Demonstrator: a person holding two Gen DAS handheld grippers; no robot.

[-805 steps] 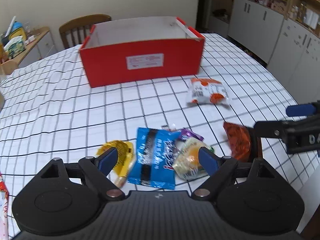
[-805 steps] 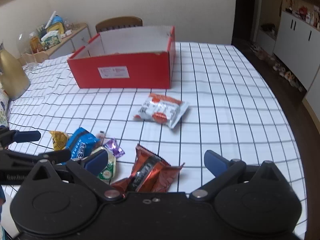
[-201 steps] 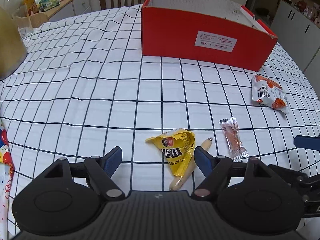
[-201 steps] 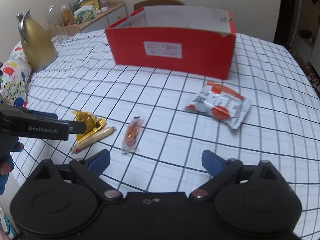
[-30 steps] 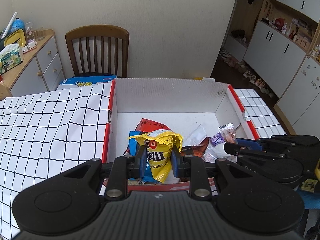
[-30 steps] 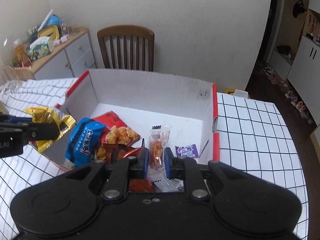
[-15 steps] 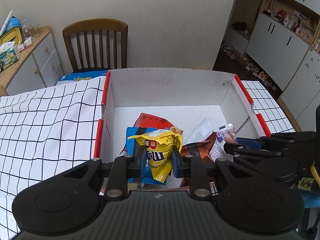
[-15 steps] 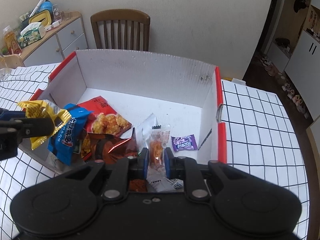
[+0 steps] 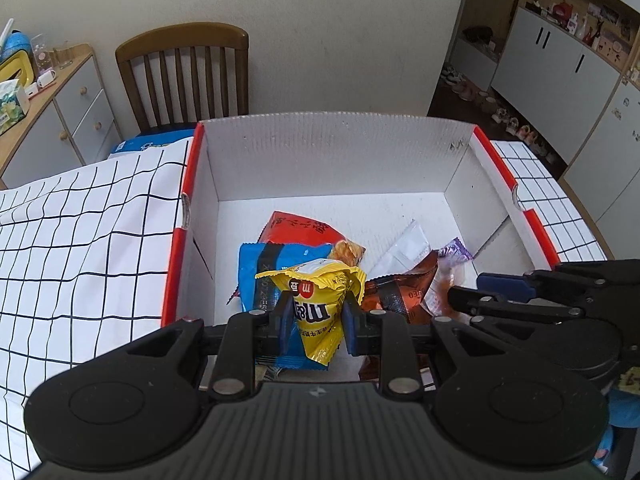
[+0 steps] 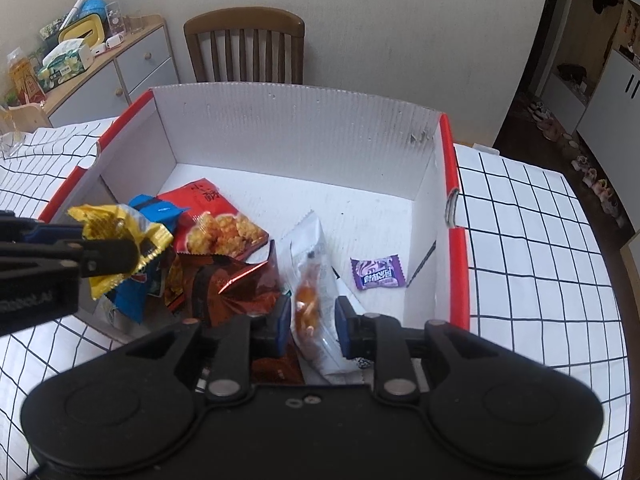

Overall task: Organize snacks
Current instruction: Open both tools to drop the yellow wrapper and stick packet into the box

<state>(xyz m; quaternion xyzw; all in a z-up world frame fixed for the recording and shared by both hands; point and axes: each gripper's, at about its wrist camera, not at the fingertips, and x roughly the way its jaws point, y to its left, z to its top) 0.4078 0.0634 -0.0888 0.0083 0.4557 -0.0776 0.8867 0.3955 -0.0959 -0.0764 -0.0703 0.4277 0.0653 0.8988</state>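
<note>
Left claw (image 9: 316, 322) pinches crinkled yellow candy bag (image 9: 316, 300) above near edge of red cardboard box with white interior (image 9: 332, 152). Right claw (image 10: 310, 326) jaws just been opening; clear sausage-snack packet (image 10: 310, 280) lies between them, inside box on checked-cloth surface (image 10: 532, 240).

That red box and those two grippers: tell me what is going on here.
A person is packing snacks into the red box with two handheld grippers. The left gripper holds a yellow candy bag over the snacks already inside. The right gripper has just been opening; its clear sausage packet lies between the fingers, which no longer seem to press it. A purple candy lies on the box floor.
</note>
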